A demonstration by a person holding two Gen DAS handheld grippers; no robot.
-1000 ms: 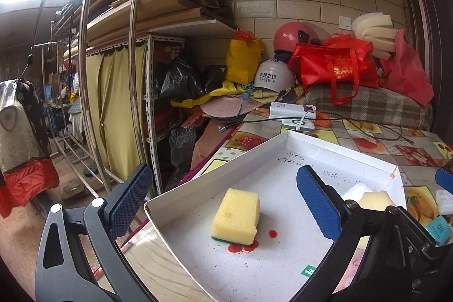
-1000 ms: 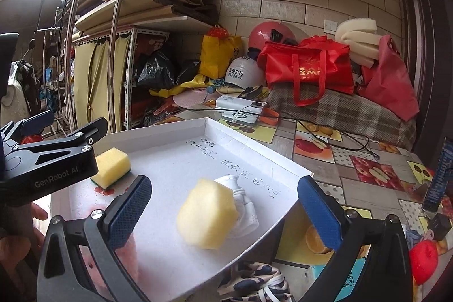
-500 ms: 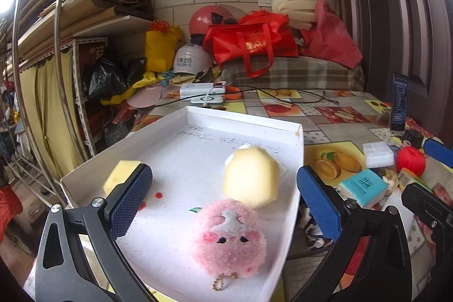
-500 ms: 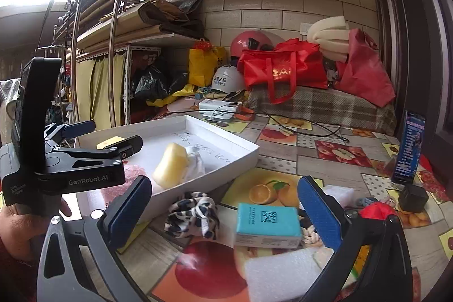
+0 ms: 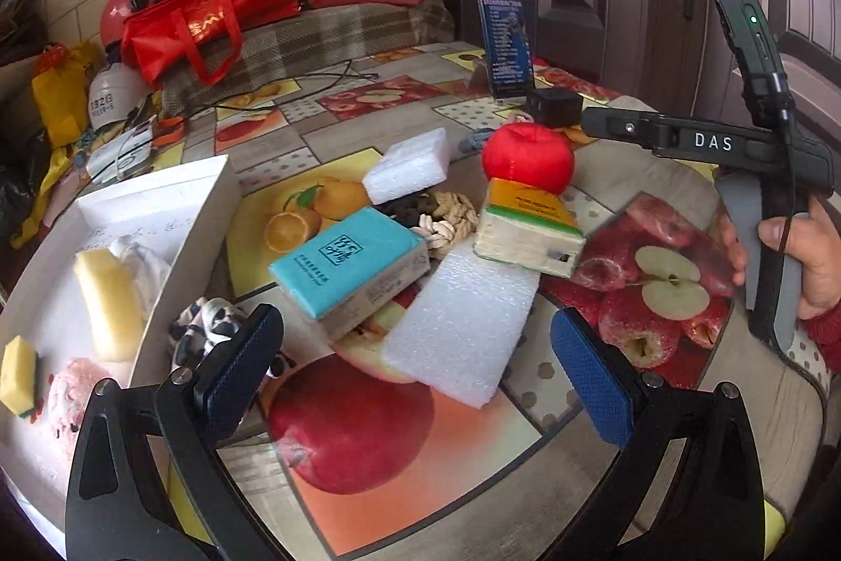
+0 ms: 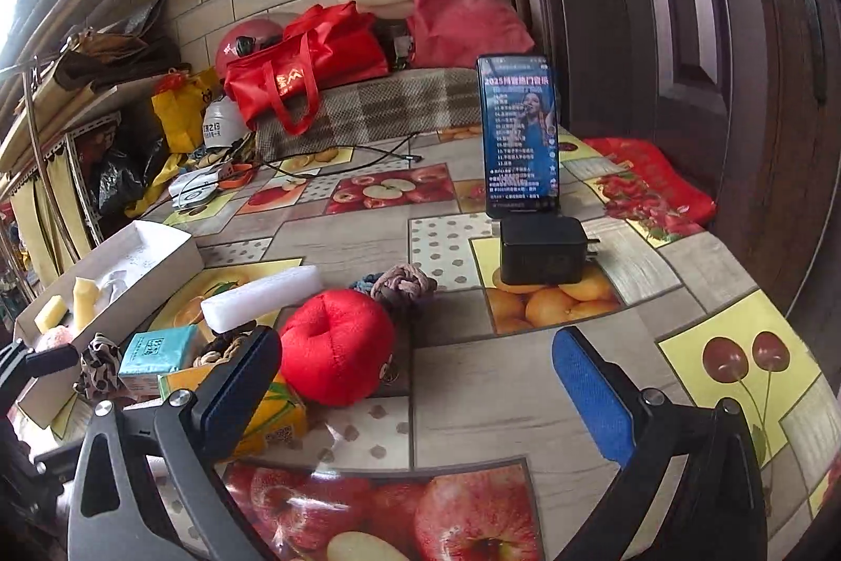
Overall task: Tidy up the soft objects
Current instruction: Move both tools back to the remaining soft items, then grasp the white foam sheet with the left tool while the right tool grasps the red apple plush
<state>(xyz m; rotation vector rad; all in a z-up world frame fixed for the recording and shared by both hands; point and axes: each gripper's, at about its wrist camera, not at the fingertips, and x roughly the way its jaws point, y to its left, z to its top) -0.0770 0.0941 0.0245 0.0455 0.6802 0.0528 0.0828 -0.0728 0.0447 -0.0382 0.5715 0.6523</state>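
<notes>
A white box [image 5: 210,214] at the left holds a yellow sponge [image 5: 16,382], a pale foam block [image 5: 108,298] and a pink plush [image 5: 73,398]. Beside it on the table lie a leopard scrunchie [image 5: 205,329], a teal tissue pack [image 5: 352,266], a white foam sheet [image 5: 468,314], a yellow tissue pack [image 5: 525,230], a red plush apple [image 5: 528,159] and a small foam block [image 5: 410,166]. My left gripper [image 5: 415,377] hangs open over the foam sheet, holding nothing. My right gripper [image 6: 415,387] is open and empty, just right of the red plush apple [image 6: 336,345].
A phone [image 6: 520,140] stands upright behind a black charger [image 6: 541,251]. A knotted scrunchie [image 6: 402,285] lies behind the apple. Red bags [image 5: 210,19], helmets and a plaid cloth crowd the table's back. A hand [image 5: 809,256] holds the right gripper's handle at the right.
Both views have swung right, from the white box to the pile of loose items. The left gripper now hangs over the foam sheet; the right one has come close to the red plush apple.
</notes>
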